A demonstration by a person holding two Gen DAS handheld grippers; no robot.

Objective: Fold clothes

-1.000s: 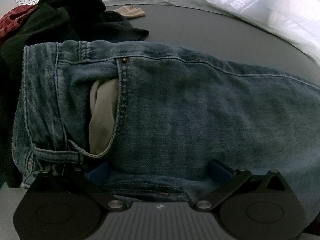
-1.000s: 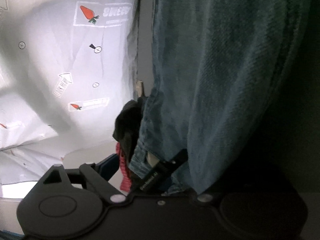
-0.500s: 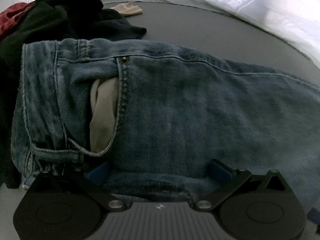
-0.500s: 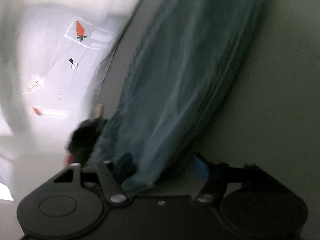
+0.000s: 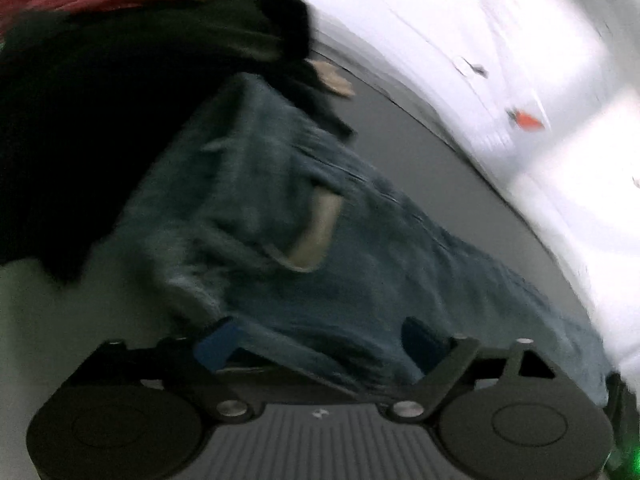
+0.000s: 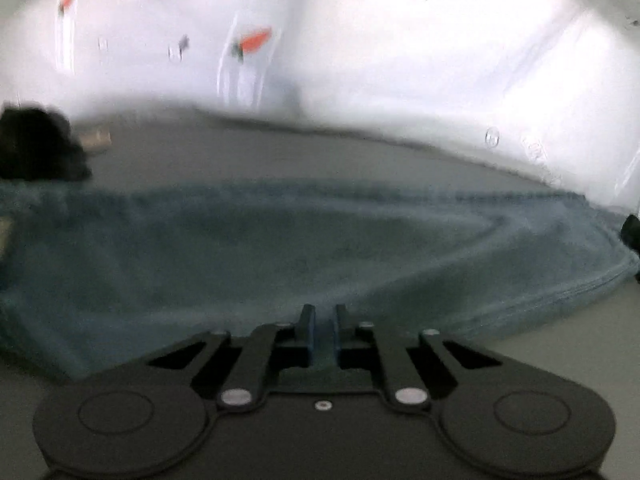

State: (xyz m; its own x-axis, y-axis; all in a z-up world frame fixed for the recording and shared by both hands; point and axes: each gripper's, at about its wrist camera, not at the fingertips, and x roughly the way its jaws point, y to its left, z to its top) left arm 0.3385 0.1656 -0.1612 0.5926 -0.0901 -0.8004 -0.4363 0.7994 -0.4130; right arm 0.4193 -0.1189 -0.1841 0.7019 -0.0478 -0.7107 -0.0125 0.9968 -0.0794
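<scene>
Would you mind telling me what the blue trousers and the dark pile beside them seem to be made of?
The trousers look like denim: faded blue, matte, with stitched seams and a pale pocket lining showing. The dark pile looks like soft black cloth, possibly knit; blur hides its weave. Both lie on a smooth grey table.

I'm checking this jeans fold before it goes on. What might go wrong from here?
1. The right gripper pinches only a thin edge of the jeans; heavy denim may slip out.
2. The left gripper has just been closing but still stands wide over the waistband, so that end may drag.
3. The dark clothes pile touches the jeans and may get pulled along.
</scene>
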